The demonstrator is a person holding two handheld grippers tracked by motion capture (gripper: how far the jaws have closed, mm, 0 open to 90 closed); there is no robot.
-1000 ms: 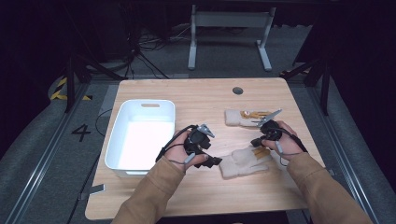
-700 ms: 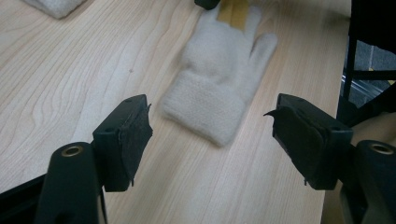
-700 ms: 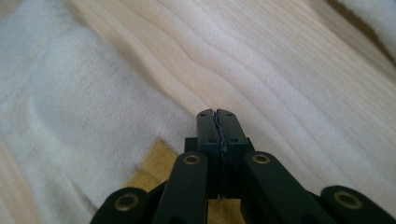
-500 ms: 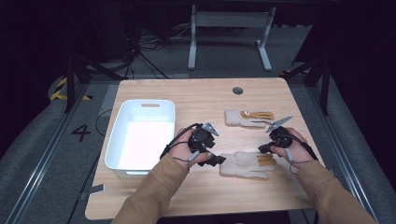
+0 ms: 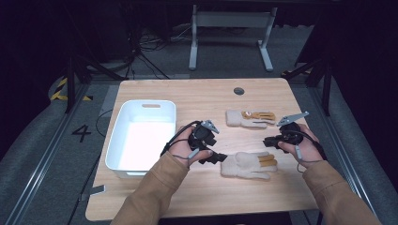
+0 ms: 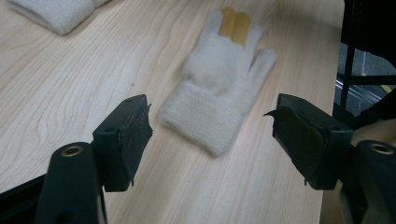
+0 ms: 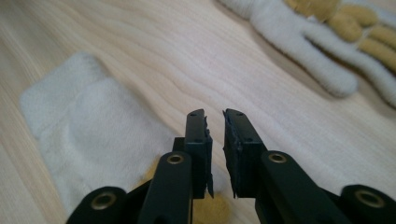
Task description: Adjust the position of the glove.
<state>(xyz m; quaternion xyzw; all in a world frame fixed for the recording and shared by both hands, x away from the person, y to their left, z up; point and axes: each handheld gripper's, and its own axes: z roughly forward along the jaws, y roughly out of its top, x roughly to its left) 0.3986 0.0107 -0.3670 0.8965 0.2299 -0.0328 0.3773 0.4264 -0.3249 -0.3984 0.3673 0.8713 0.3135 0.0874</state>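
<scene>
A cream knitted glove (image 5: 246,165) with tan fingertips lies flat on the wooden table (image 5: 197,93), cuff to the left. My left gripper (image 5: 217,157) sits just left of that cuff, open; in the left gripper view its jaws (image 6: 210,116) stand wide apart with the glove (image 6: 219,88) on the table beyond them. My right gripper (image 5: 268,139) hovers above and right of the glove's fingers. Its jaws (image 7: 215,116) are almost together with nothing between them, over the glove (image 7: 88,135). A second matching glove (image 5: 248,118) lies farther back.
A white plastic bin (image 5: 123,140) stands on the left half of the table, close to my left hand. A small dark round cap (image 5: 239,91) is set into the table near its far edge. The second glove (image 7: 327,42) lies close ahead of the right jaws.
The near glove went from bunched up to spread flat. My right gripper has come off its fingers and drawn back to the right. The left gripper stays by the cuff.
</scene>
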